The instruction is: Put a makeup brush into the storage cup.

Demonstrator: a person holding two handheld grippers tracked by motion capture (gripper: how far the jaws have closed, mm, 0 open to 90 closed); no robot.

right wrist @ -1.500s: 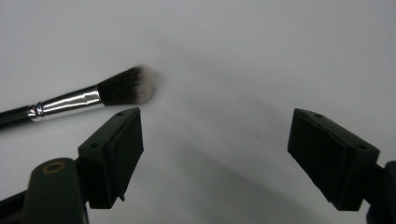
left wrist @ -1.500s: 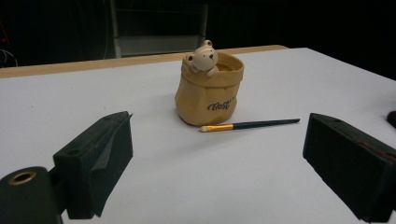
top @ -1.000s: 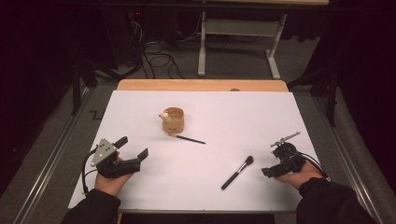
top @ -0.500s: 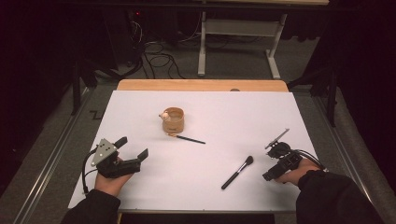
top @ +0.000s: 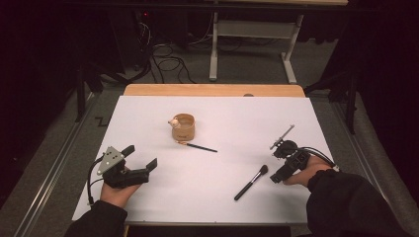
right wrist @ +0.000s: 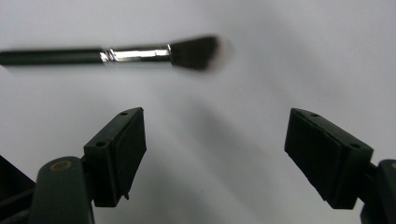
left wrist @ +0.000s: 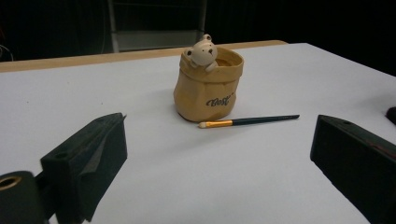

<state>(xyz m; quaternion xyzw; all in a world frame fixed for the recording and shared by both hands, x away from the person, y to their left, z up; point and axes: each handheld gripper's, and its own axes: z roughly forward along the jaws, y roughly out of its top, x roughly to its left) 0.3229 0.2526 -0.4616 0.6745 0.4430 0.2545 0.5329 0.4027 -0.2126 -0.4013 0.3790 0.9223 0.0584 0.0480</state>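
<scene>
A tan pouch-shaped cup (top: 183, 127) (left wrist: 208, 84) with a small bear on its rim stands upright at mid table. Just in front of it lies a thin black brush (top: 197, 146) (left wrist: 247, 121) with a gold ferrule. A larger black makeup brush (top: 251, 182) (right wrist: 112, 55) lies near the front right. My left gripper (top: 141, 157) (left wrist: 217, 154) rests at the front left, open and facing the cup; its jaws have just been opening, with nothing between them. My right gripper (top: 276, 168) (right wrist: 217, 121) is open just right of the big brush's bristles; its jaws have just been closing, with nothing between them.
A white sheet (top: 237, 113) covers the table, with a wooden strip (top: 212, 90) along its far edge. Beyond the table are a dark floor with cables (top: 168, 64) and the legs of another table (top: 213, 49). Bare sheet lies between the two grippers.
My right hand has moved a little away from the front edge and left, toward the big brush's bristle end. The left hand, cup and both brushes have stayed put.
</scene>
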